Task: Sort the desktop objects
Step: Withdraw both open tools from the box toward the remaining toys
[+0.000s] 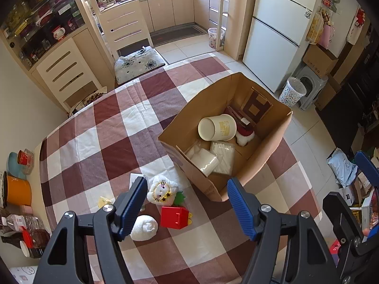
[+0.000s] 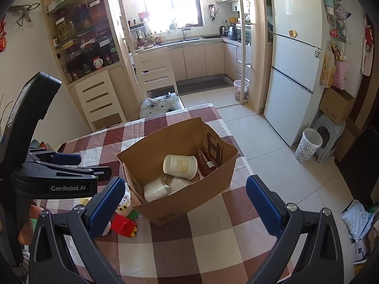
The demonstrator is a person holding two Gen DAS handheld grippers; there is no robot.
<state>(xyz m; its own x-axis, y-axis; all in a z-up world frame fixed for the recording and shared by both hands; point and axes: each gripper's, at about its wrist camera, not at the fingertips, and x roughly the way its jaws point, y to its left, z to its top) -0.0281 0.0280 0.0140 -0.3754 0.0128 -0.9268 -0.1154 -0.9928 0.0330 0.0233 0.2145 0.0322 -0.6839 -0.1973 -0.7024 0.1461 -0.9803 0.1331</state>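
An open cardboard box (image 1: 274, 139) (image 2: 220, 177) stands on the checked tablecloth (image 1: 99, 127). Inside lie a cream cup (image 1: 218, 127) (image 2: 181, 166) on its side, white packets (image 1: 213, 158), a red-and-white plush (image 1: 245, 135) and a brown card (image 1: 257, 105). Left of the box lie a white plush toy (image 1: 161, 190), a red box toy (image 1: 174, 217) (image 2: 123, 224) and a white roll (image 1: 144, 227). My left gripper (image 1: 187, 206) is open and empty above these items. My right gripper (image 2: 186, 207) is open and empty, in front of the box.
Bottles, an orange pot (image 1: 17, 193) and a red cup (image 1: 23, 157) stand at the table's left edge. A cushioned chair (image 1: 137, 64) stands at the far end. A fridge (image 1: 274, 30), patterned bins (image 1: 291, 91) and a stool stand on the floor to the right.
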